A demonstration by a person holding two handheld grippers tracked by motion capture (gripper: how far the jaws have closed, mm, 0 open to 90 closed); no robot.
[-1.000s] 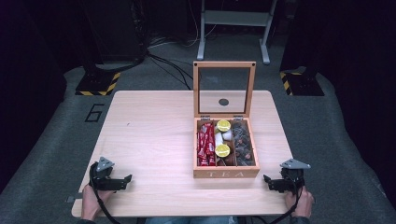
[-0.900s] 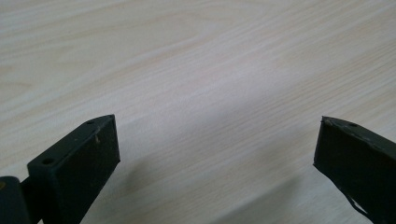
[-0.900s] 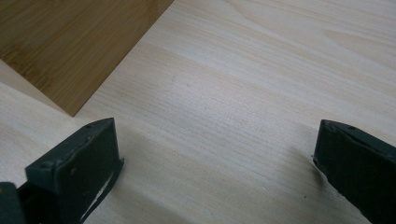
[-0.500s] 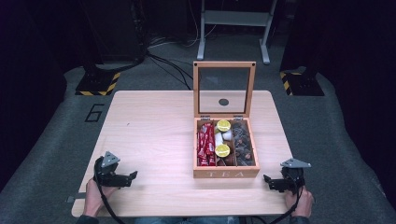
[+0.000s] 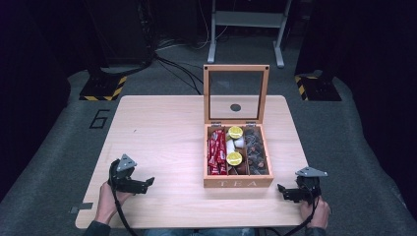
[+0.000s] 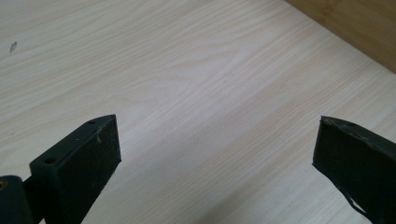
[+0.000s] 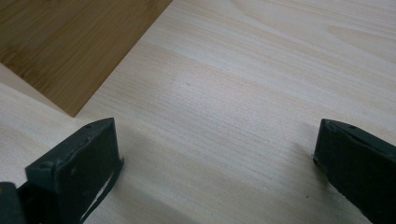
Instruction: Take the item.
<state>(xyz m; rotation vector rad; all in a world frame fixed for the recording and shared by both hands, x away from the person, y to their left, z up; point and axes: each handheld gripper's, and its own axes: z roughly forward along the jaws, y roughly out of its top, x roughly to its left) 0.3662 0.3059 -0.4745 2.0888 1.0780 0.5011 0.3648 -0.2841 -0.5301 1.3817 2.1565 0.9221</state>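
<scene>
Standing by the pale wooden table (image 5: 162, 132), I see its light grain bare across the left half, with a wooden tea box (image 5: 237, 157) sitting right of centre toward the near edge. The box is marked "TEA" on its front wall, and its glass-paned lid (image 5: 236, 93) stands upright at the back. Inside, red sachets (image 5: 217, 151) fill the left compartment, two yellow-topped pots (image 5: 235, 145) lie in the middle one, and dark wrapped pieces (image 5: 255, 152) fill the right one.

At the near left corner a hand (image 5: 109, 195) holds the left gripper (image 5: 145, 184) just above the tabletop, jaws spread wide with nothing between them; the left gripper view shows plain wood grain in the gap and a strip of the box's side at the upper right. At the near right corner another hand (image 5: 318, 212) holds the right gripper (image 5: 282, 191), jaws likewise apart and empty, close beside the box's front right corner.

Around the table lies grey carpet (image 5: 59, 162) bearing a "6" marking (image 5: 100, 118). Behind, the room is dark, with black-and-yellow striped bases (image 5: 102, 87), cables (image 5: 172, 64) on the floor and a grey metal stand (image 5: 246, 29).
</scene>
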